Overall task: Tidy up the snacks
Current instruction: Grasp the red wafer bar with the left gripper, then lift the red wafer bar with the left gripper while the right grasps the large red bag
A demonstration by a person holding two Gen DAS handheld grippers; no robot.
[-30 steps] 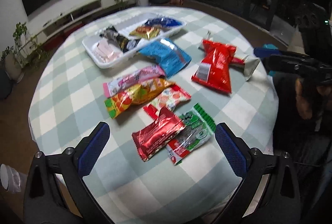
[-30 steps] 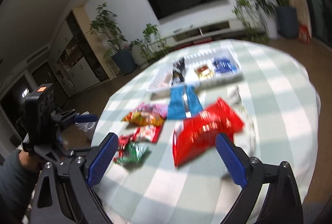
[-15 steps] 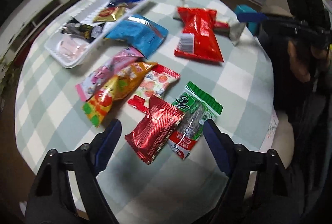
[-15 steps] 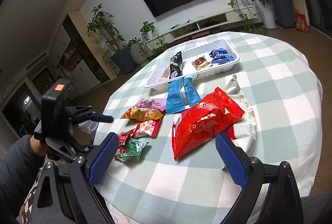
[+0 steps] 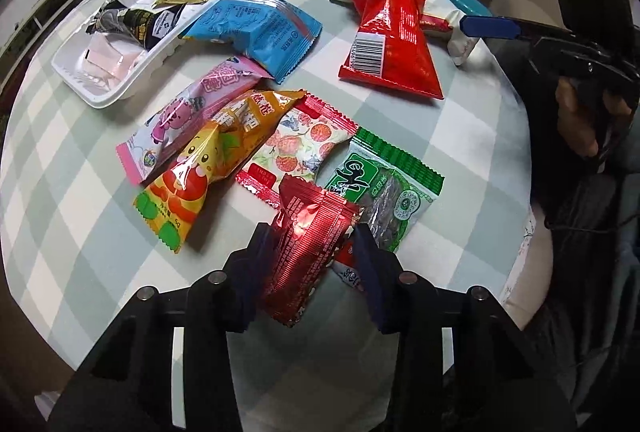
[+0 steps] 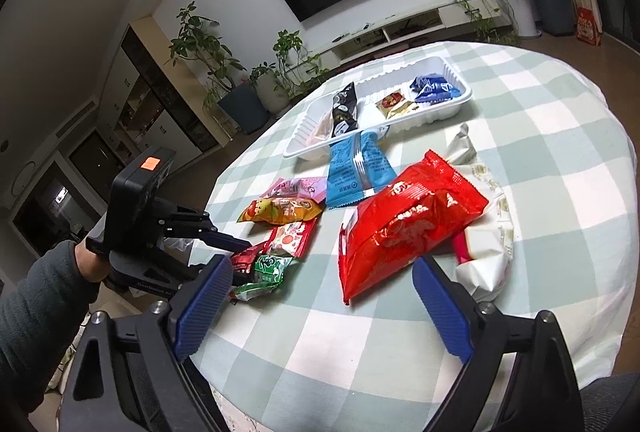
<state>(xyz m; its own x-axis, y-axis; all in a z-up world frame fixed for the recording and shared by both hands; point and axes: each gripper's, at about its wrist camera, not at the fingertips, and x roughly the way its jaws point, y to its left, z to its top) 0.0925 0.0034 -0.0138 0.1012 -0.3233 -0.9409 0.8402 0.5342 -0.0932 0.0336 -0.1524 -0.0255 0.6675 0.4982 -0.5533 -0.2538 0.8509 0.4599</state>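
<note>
Eight packets lie loose on the checked tablecloth [image 5: 472,135] in the left wrist view and four sit in the white tray [image 5: 100,87]; the left gripper [image 5: 316,264] is closing around the small red foil packet [image 5: 308,248]. In the right wrist view, the right gripper [image 6: 320,308] gapes wide and empty before one big red bag [image 6: 404,224].

Seven snack packets lie loose on the bench [image 5: 100,232]: one dark red foil packet [image 5: 308,244] between the left fingers [image 5: 256,264], one green [image 5: 384,187], one white with red fruit [image 5: 300,147], one orange [image 5: 208,167], one pink [image 5: 184,115], one light blue [image 5: 256,27], one large red bag [image 5: 392,39]. One white pouch [image 5: 460,39] lies beneath that bag. One white tray [image 5: 104,91] holds four more packets. Several potted plants stand beyond.
</note>
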